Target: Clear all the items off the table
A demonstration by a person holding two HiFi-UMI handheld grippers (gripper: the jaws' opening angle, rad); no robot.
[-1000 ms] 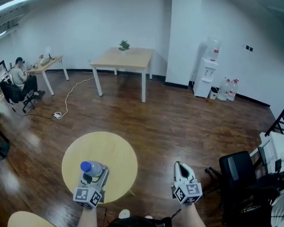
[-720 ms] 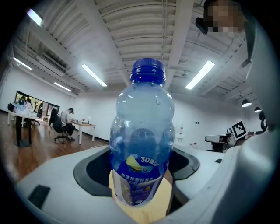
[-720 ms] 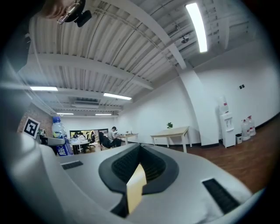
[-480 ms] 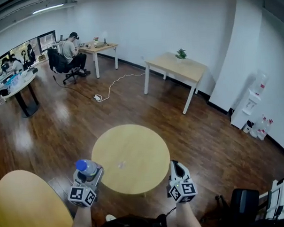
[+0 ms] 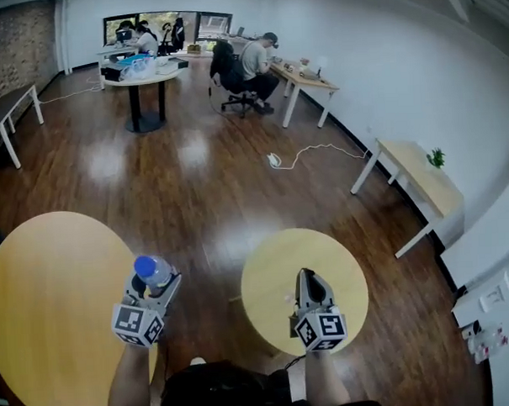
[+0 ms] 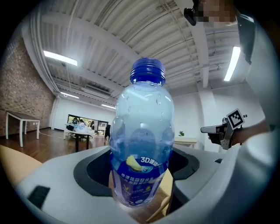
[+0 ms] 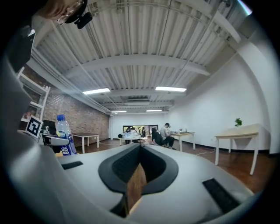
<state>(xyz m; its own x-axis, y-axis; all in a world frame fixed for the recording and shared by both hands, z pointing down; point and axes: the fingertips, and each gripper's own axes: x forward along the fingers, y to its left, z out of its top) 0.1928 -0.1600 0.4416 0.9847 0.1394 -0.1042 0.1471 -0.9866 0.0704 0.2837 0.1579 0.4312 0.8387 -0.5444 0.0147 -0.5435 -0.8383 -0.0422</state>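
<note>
Step in hand, by my reading: the carry. The left gripper (image 5: 154, 282) holds the water bottle (image 6: 142, 144) upright, with its fingers (image 6: 65, 175) pinching the labelled lower body from both sides and the blue cap standing clear above them. In the head view the bottle is off any surface, in the air just at the right edge of the large round counter (image 5: 48, 291). The right gripper (image 5: 307, 277) hangs over the small round counter (image 5: 346, 265). Its fingers are pressed together with nothing between them; only wood shows through the gap below the tips. The small round counter's top shows bare, so this bottle is probably the last item to come off it; I take that as a judgement, since the gripper covers part of the top. Next move calls for bringing the bottle fully over the large round counter, lowering it until the base sits flat, and only then spreading the fingers. Keep it vertical on the way down, since a tall, narrow bottle may tip if released tilted or near the rim.
</note>
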